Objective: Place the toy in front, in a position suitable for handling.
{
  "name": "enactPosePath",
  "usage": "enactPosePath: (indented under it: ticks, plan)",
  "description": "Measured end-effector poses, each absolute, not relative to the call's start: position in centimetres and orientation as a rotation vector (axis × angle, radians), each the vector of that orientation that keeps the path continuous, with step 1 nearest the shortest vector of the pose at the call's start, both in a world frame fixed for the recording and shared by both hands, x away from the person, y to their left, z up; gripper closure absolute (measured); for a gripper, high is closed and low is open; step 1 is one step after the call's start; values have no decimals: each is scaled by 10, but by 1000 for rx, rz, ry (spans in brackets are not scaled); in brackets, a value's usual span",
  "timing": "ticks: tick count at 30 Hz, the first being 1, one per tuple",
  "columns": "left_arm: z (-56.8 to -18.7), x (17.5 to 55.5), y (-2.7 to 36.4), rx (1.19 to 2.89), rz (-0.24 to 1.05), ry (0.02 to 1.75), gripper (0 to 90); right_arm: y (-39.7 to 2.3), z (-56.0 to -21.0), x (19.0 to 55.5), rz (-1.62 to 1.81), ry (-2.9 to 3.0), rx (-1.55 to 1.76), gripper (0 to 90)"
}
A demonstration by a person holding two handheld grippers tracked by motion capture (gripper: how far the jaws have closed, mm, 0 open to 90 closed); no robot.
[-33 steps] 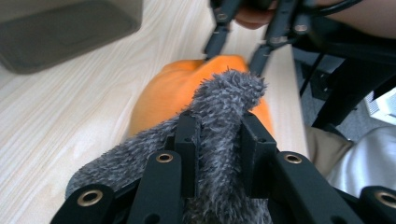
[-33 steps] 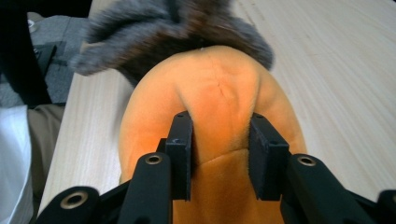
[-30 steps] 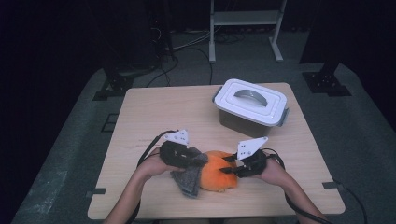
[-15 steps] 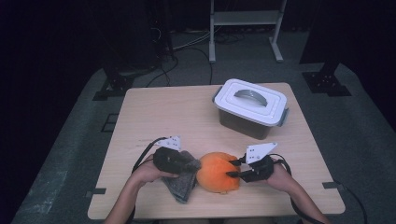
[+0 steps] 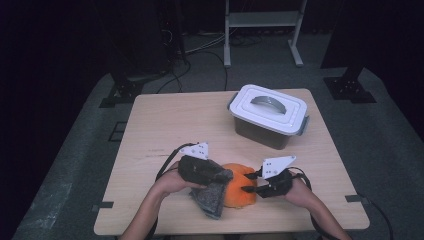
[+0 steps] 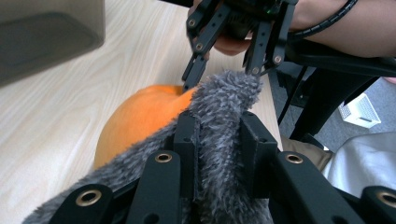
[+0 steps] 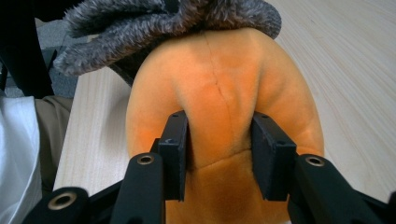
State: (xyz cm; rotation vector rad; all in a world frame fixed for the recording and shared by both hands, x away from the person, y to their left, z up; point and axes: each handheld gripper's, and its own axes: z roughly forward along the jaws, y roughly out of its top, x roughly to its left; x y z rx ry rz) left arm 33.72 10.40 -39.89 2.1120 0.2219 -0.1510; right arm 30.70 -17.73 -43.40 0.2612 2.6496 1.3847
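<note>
High view. The orange plush (image 5: 239, 189) lies near the front edge of the worktop (image 5: 165, 125), well in front of the lidded box (image 5: 269, 114). The grey fur (image 5: 212, 196) drapes against the plush's left flank. Your left hand-held gripper (image 5: 226, 176) comes in from the plush's left, your right hand-held gripper (image 5: 246, 182) from its right. Keep both hands low, so that the plush stays seated on the worktop while you work the fur.

Left gripper view. The jaws are pinched on a fold of grey fur (image 6: 224, 140), which stands up between the pads; the plush (image 6: 140, 116) lies just beyond and left of it. Hold this pinch deep in the fold, not at the tuft's tip, which is likely to slip. The right hand-held gripper (image 6: 224, 70) meets the plush at its far side, touching the fur's end.

Right gripper view. The jaws have just been opening; they straddle a ridge of the plush (image 7: 219, 107), the pads at its flanks, and whether they press it you cannot tell here. The fur (image 7: 173, 23) lies over the plush's far end. Before you draw the fur across, take a firm bite on the plush, since a slack hold will probably let it slide along.
</note>
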Motion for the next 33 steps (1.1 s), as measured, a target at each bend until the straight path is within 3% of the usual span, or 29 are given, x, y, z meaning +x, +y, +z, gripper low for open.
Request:
enactPosePath:
  ticks: [14, 27, 29, 33]
  plan:
    - [-425, 346, 144, 2145, -145, 386, 712, -175, -434, 307, 1399, 2649, 283, 582]
    - [-394, 344, 106, 2133, -116, 256, 712, -169, -434, 303, 1401, 2655, 247, 581]
    - [-396, 344, 104, 2141, -123, 257, 712, -170, -434, 302, 1396, 2659, 253, 562]
    - [-407, 341, 105, 2159, -143, 284, 716, -172, -432, 303, 1435, 2670, 325, 415]
